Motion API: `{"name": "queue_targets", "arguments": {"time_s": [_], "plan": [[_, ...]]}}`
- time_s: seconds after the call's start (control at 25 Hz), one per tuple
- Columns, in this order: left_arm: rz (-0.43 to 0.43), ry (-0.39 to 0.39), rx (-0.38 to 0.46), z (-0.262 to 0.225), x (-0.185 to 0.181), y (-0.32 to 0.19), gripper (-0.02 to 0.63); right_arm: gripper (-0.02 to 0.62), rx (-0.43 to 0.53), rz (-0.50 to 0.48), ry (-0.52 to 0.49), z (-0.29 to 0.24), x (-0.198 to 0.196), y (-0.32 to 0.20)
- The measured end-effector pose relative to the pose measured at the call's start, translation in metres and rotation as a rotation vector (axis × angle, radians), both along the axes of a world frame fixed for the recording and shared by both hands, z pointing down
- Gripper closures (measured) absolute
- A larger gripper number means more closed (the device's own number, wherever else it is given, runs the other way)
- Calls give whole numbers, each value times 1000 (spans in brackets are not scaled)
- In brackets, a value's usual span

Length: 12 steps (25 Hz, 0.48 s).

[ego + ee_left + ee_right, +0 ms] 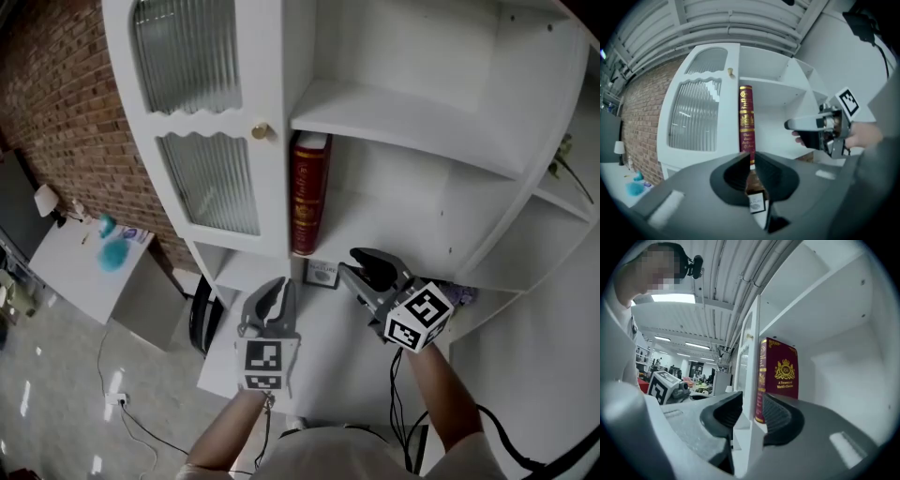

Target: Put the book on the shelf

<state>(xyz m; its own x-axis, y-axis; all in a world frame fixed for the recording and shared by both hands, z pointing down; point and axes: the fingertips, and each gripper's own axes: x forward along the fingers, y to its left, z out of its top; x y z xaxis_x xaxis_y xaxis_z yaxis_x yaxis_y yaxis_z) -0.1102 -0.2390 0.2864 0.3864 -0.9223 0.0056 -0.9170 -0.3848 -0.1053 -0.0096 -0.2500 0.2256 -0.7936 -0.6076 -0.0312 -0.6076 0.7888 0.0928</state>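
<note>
The book (308, 192) stood upright on the shelf (403, 220), spine outward, hard against the left side of the bay beside the ribbed-glass door (208, 183), so we judged the placing as good as done and the step in hand as a clean getaway. Our left gripper (273, 289) hung low in front of the cabinet with its jaws drawn all but together on nothing. Our right gripper (367, 258) sat just off the front edge of the shelf, jaws slack with a plain gap and only the shelf edge showing through it. Neither touched the book. To finish well, we reckoned we should draw both grippers straight back, away from the spine. A tall volume with nothing on its right side might tip that way at a nudge. We would also mind the small labelled item (322, 273) lying on the ledge under the book, just ahead of the left gripper.
</note>
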Motion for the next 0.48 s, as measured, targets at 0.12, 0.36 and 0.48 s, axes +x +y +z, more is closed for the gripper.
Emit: {"name": "queue_targets", "arguments": {"time_s": [0.12,0.36,0.48], "plan": [[37,25,-49,19,-5,15,590,522,-32,86,-5,27,19,24],[95,123,-149,50,-14,37,598,557,-89,179,13,72,45,55],[111,156,-179,57,-13,49,598,563,-122,194,-4,83,57,67]]}}
